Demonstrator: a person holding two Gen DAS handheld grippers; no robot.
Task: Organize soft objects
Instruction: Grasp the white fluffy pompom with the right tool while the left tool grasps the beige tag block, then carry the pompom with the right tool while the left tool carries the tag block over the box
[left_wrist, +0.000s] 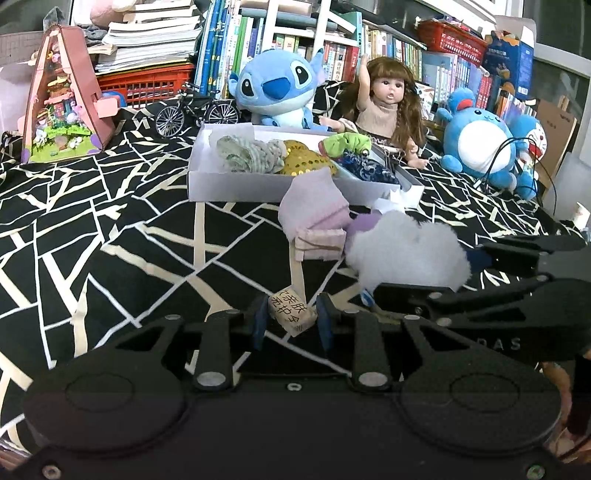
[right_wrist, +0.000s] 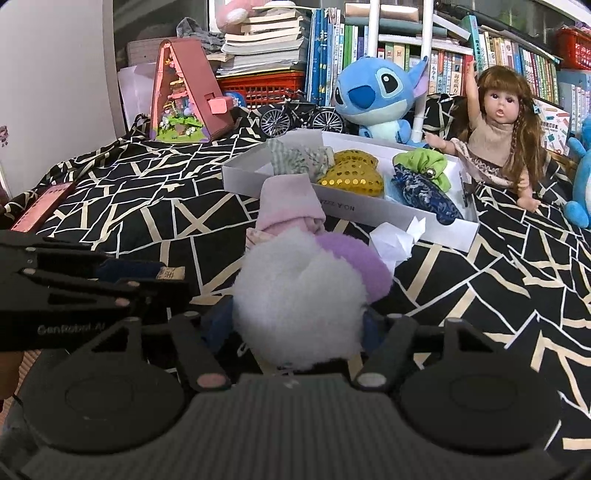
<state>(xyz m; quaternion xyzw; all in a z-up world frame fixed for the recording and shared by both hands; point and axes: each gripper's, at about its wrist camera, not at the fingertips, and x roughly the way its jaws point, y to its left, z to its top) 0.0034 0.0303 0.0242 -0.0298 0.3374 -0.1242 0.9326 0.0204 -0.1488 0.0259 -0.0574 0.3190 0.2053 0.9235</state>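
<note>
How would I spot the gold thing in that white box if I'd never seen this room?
Find the shallow white box on the black-and-cream patterned cloth, in front of the blue plush and the doll. Inside, between a striped pale-green fabric bundle and a dark blue patterned pouch, lies the gold pouch. Only it is covered in shiny round sequins.

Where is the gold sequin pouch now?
In both views the gold sequin pouch lies in the middle of the white box, between the green striped cloth and the blue patterned pouch.
</note>
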